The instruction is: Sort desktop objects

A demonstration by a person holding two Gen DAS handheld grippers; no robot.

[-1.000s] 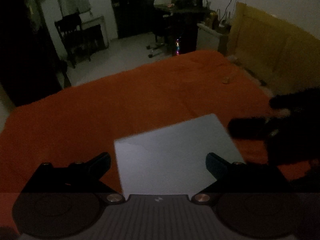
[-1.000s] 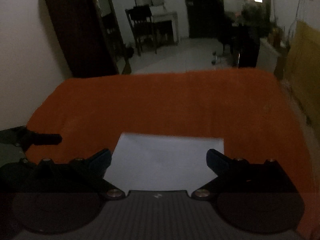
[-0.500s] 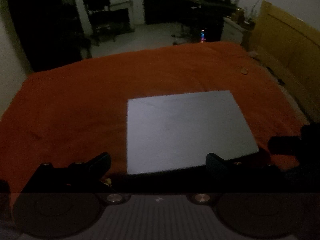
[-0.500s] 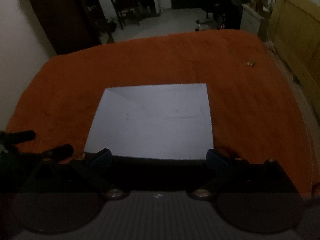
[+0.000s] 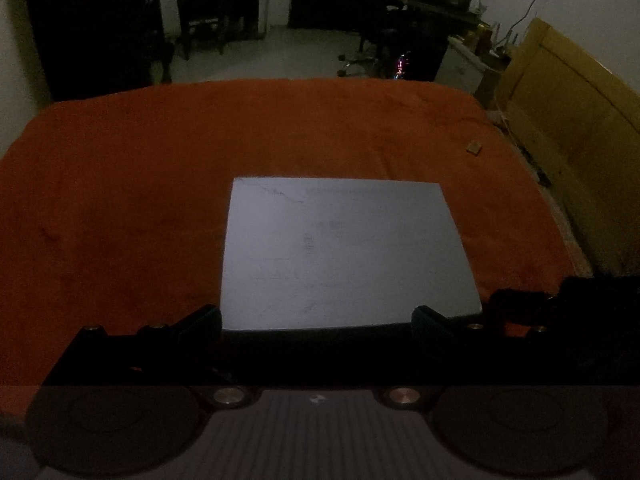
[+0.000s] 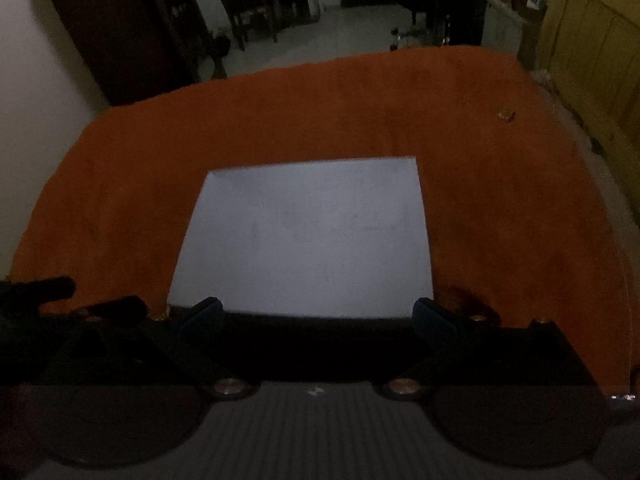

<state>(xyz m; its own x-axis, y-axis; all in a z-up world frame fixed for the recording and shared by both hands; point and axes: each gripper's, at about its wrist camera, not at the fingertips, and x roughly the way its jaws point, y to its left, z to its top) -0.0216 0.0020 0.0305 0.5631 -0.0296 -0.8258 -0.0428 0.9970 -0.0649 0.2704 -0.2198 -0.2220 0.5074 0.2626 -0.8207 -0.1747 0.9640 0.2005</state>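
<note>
A pale grey sheet point(image 5: 344, 252) point(image 6: 308, 236) lies flat on the orange-covered counter point(image 5: 120, 200) point(image 6: 500, 220), just ahead of both grippers. The left gripper point(image 5: 316, 318) has its fingers point(image 5: 204, 318) wide apart, empty, with the sheet's near edge between them. The right gripper point(image 6: 316, 314) is likewise spread and empty, fingers point(image 6: 430, 316) flanking that same near edge. A small tan object point(image 5: 474, 147) point(image 6: 506, 115) sits well apart, near the counter's far right edge. Bare orange cloth surrounds the sheet on all sides.
</note>
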